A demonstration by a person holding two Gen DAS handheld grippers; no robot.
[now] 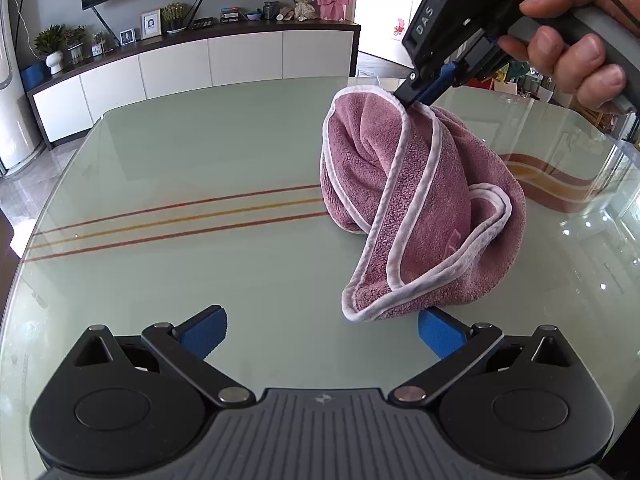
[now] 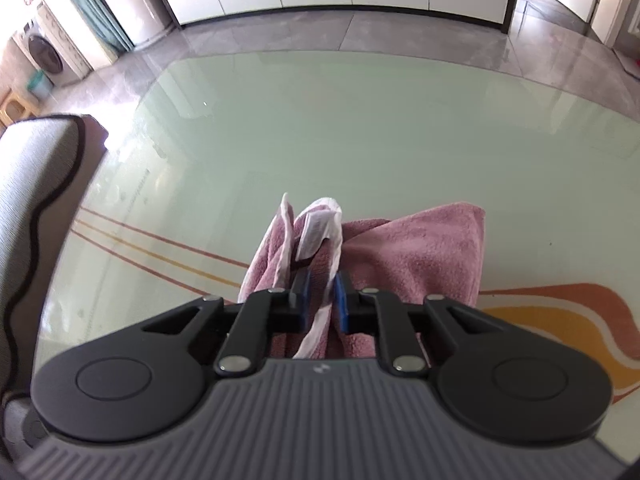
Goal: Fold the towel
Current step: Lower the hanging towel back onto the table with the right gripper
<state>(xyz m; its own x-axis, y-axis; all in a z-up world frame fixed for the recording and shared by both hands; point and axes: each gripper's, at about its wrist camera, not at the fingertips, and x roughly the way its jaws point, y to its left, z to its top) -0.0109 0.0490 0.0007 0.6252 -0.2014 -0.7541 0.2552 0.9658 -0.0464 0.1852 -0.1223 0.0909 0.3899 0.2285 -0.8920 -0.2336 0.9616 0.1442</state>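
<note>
A pink towel (image 1: 416, 200) with a white trimmed edge stands bunched up on the glass table (image 1: 200, 152), pulled into a peak at its top. My right gripper (image 1: 416, 100) is shut on that top edge, and a hand holds its handle at the upper right. In the right wrist view the blue pads pinch the white trim of the towel (image 2: 416, 248) between them at my right gripper (image 2: 322, 292). My left gripper (image 1: 322, 330) stands open low over the table, just in front of the towel's lowest fold. Its right pad (image 1: 438, 334) lies close to the towel's bottom edge.
The pale green glass table has red and yellow stripes (image 1: 180, 216) across it. A white sideboard (image 1: 192, 64) with plants, frames and a pink gift box stands behind it. A grey upholstered chair back (image 2: 36, 200) sits at the table's left edge in the right wrist view.
</note>
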